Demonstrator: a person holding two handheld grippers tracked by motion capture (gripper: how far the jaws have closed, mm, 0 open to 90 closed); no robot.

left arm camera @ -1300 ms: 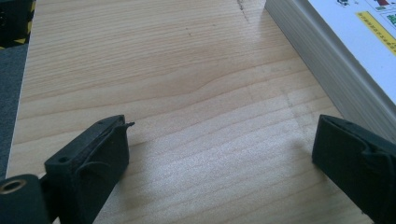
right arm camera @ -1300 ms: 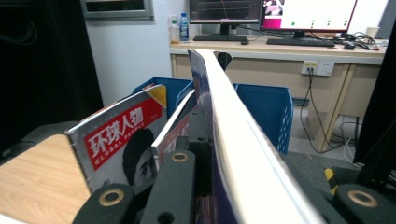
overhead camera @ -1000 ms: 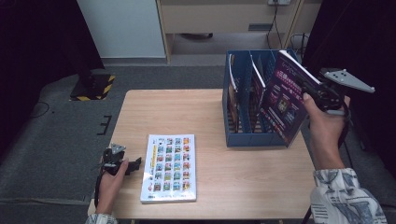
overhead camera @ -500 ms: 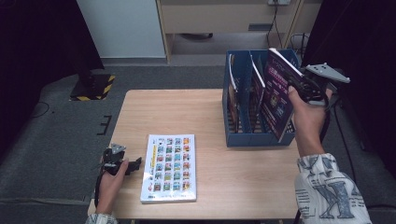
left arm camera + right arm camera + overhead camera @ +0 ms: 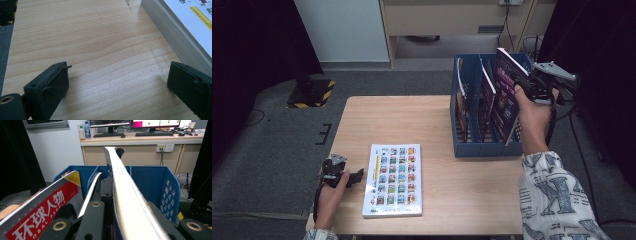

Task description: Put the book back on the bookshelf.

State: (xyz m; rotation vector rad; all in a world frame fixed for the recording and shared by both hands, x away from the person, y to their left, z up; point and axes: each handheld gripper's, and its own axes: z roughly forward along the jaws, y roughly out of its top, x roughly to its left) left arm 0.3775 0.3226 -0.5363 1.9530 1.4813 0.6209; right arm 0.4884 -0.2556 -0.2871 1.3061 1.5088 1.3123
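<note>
Right gripper (image 5: 532,86) fingers clamp a purple magazine (image 5: 504,97) by its upper edge, above the blue file rack (image 5: 482,145) on the tabletop (image 5: 412,120). Thin, glossy, floppy: likely slips; grip near the spine. Left gripper (image 5: 343,176) fingers spread wide, empty, beside a thick book (image 5: 394,180).

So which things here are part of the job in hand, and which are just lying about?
In the job:
- purple magazine, clamped in the right tool
- blue file rack, its right-hand slot under that magazine
- white picture book, flat on the table by the open left tool

Lying about:
- magazines already standing in the rack
- red-titled magazine
- desk with monitors
</note>
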